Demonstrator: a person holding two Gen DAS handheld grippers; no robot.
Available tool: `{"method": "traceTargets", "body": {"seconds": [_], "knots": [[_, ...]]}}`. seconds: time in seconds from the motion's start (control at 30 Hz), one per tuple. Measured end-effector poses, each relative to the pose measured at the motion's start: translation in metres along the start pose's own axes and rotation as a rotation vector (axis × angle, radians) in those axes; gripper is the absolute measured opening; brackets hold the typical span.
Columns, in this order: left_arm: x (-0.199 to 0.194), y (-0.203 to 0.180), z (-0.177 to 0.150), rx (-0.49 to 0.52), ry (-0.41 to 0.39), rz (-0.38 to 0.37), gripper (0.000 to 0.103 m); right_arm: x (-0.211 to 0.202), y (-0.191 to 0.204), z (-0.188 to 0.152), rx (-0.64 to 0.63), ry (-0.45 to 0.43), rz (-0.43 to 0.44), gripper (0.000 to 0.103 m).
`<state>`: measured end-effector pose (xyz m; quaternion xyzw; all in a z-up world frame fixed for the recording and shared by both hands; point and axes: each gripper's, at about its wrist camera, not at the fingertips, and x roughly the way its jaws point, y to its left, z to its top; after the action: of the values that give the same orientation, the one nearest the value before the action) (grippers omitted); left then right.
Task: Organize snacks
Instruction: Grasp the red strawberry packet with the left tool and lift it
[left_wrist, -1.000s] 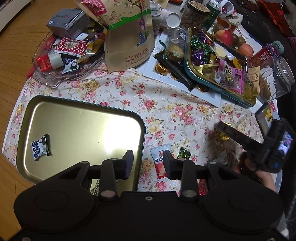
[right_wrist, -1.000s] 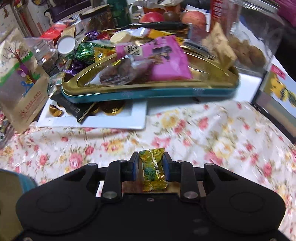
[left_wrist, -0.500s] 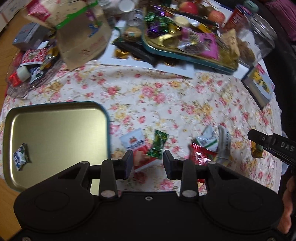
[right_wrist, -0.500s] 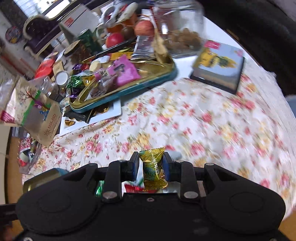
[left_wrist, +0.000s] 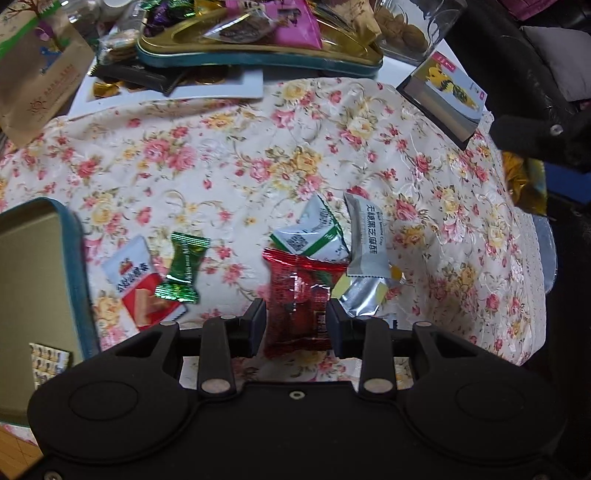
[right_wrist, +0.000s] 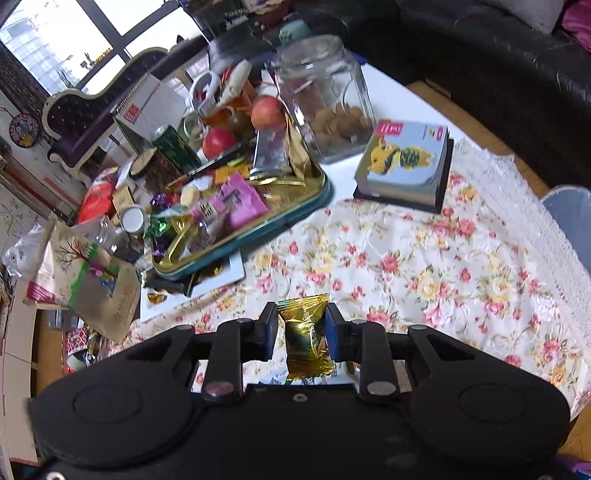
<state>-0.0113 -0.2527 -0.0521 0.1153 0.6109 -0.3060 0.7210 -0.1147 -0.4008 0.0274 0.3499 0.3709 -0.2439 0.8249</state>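
Since the earlier frame, the left gripper (left_wrist: 295, 323) has been carried away from the gold tray (left_wrist: 40, 280), now at the left edge, and lowered over a red packet (left_wrist: 297, 295), which is seen between its parted fingers; contact cannot be told. A green candy (left_wrist: 183, 266) lies left of the fingers, a grey packet (left_wrist: 366, 240) to the right. The right gripper (right_wrist: 301, 332) has been raised above the floral table (right_wrist: 424, 266), its fingers clamped on a gold-wrapped candy (right_wrist: 306, 338)
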Motion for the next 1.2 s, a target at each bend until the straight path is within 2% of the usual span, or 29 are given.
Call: {"method": "traceTargets", "body": {"seconds": [0.17, 0.37, 0.53, 0.67, 0.8, 0.9, 1.03, 1.2], "knots": [[0.017, -0.005, 0.002, -0.016, 0.012, 0.022, 0.044, -0.002, -0.01, 0.002, 0.046, 0.027, 0.038, 0.029], [0.028, -0.006, 0.005, -0.052, 0.015, 0.007, 0.046, -0.011, -0.017, 0.005, 0.08, 0.01, 0.056, 0.029], [0.035, -0.011, 0.002, -0.023, -0.007, 0.043, 0.051, -0.017, -0.02, 0.008, 0.094, -0.003, 0.071, 0.029], [0.047, -0.017, -0.001, 0.011, 0.008, 0.084, 0.053, -0.017, -0.022, 0.008, 0.106, 0.005, 0.076, 0.029], [0.051, -0.019, -0.001, 0.006, 0.022, 0.087, 0.051, -0.017, -0.02, 0.007, 0.107, 0.008, 0.081, 0.029], [0.046, -0.017, 0.001, -0.025, 0.015, 0.053, 0.047, -0.017, -0.018, 0.007, 0.104, 0.01, 0.089, 0.029], [0.028, -0.01, 0.004, -0.064, -0.005, 0.041, 0.047, -0.018, -0.013, 0.008, 0.106, 0.007, 0.099, 0.029], [-0.017, 0.013, 0.012, -0.132, -0.092, 0.049, 0.047, -0.019, -0.006, 0.01, 0.106, -0.002, 0.109, 0.029]]}}
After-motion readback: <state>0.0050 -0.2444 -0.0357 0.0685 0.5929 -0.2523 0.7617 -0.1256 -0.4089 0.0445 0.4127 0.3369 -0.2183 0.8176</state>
